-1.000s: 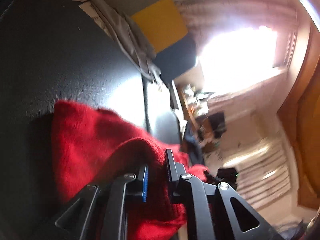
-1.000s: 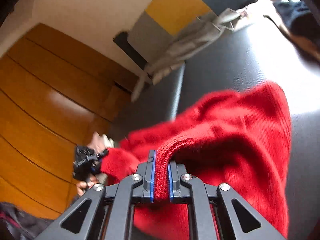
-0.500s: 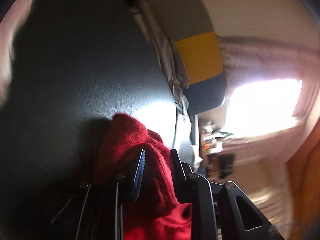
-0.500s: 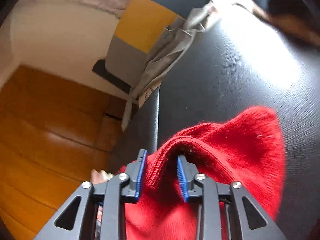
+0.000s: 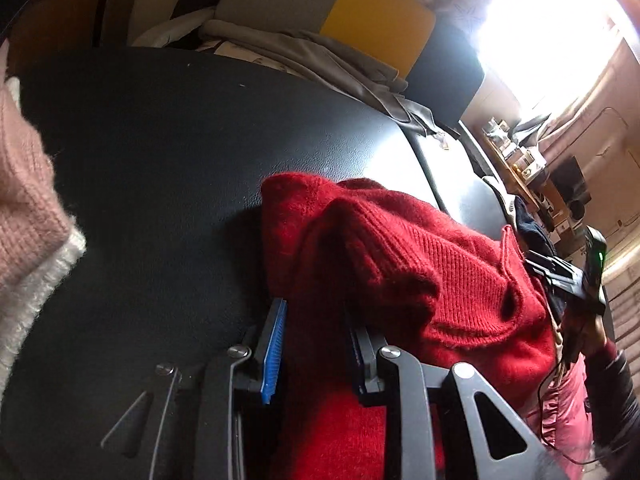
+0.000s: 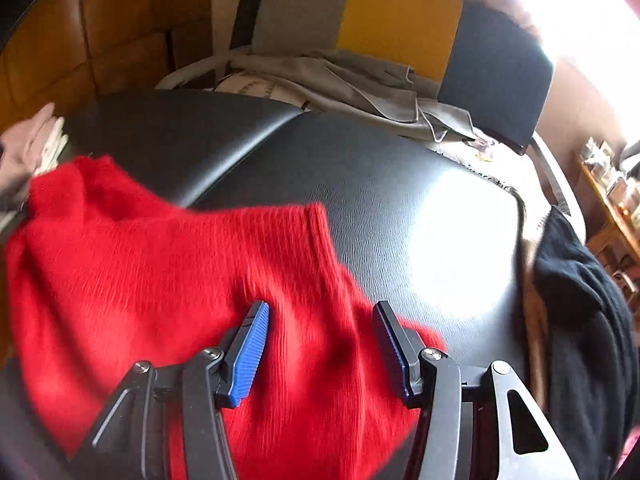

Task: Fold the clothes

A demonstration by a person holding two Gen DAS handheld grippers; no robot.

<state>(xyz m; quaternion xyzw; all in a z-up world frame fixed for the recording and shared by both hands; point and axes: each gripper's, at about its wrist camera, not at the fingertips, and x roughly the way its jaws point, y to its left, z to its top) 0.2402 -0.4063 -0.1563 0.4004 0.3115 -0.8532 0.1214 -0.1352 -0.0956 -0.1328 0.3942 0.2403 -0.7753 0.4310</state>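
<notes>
Black leather covers the desk [image 6: 360, 168] before us, with grey cloth [image 6: 352, 84] heaped at twelve o'clock. We see our red sweater [image 6: 160, 280] lying on it. Left tongs [image 5: 316, 344] gape around a bunched fold; right tongs [image 6: 320, 344] spread wide above its hem, gripping nothing.

surface: black padded top [image 6: 360, 184] | on it: red sweater [image 6: 160, 280], pink knit [image 5: 24, 184], dark garment [image 6: 580, 300]

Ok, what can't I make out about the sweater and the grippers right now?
- Left wrist view: red knitted sweater bunches over the left gripper, hiding whether it pinches.
- Right wrist view: the sweater is motion-blurred; the lower frame edge cuts it.
- Right gripper contact with the cloth: unclear.
</notes>
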